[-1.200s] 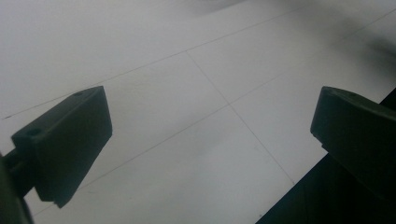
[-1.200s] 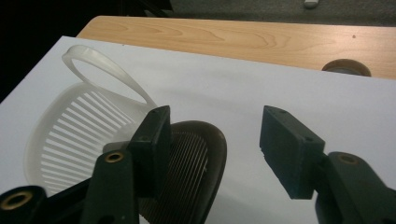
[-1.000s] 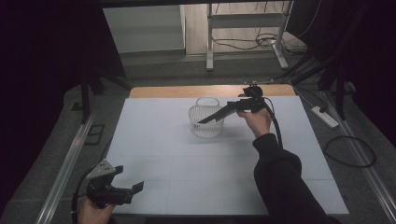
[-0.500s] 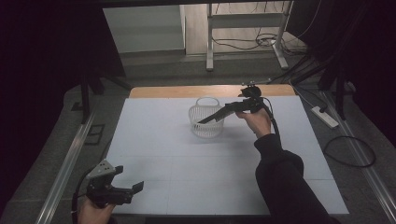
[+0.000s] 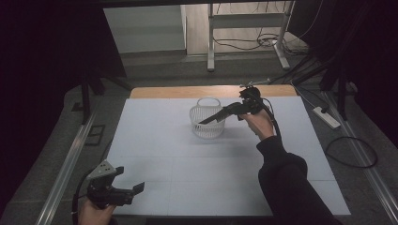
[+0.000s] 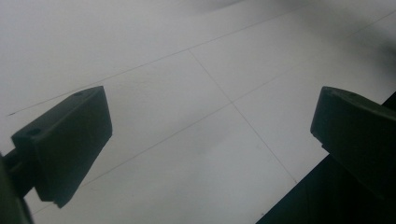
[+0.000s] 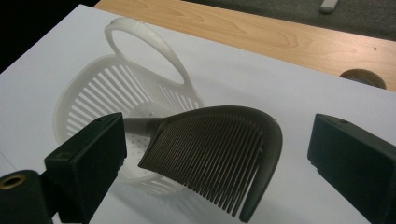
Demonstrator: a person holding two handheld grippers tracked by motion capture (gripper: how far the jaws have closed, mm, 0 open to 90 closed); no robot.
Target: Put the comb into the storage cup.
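A white slotted basket with a hoop handle stands on the white table, right of centre toward the far edge. A dark curved comb lies tilted with its spine on the basket rim and its teeth pointing down. My right gripper reaches in from the right, level with the rim. Its jaws have just been opening and stand wide on either side of the comb, pads off it. My left gripper rests open at the table's near left corner, nothing between its jaws.
A wooden strip runs along the table's far edge, with a small round knob on it. A metal rail runs along the left side. On the floor at the right lie a power strip and cables.
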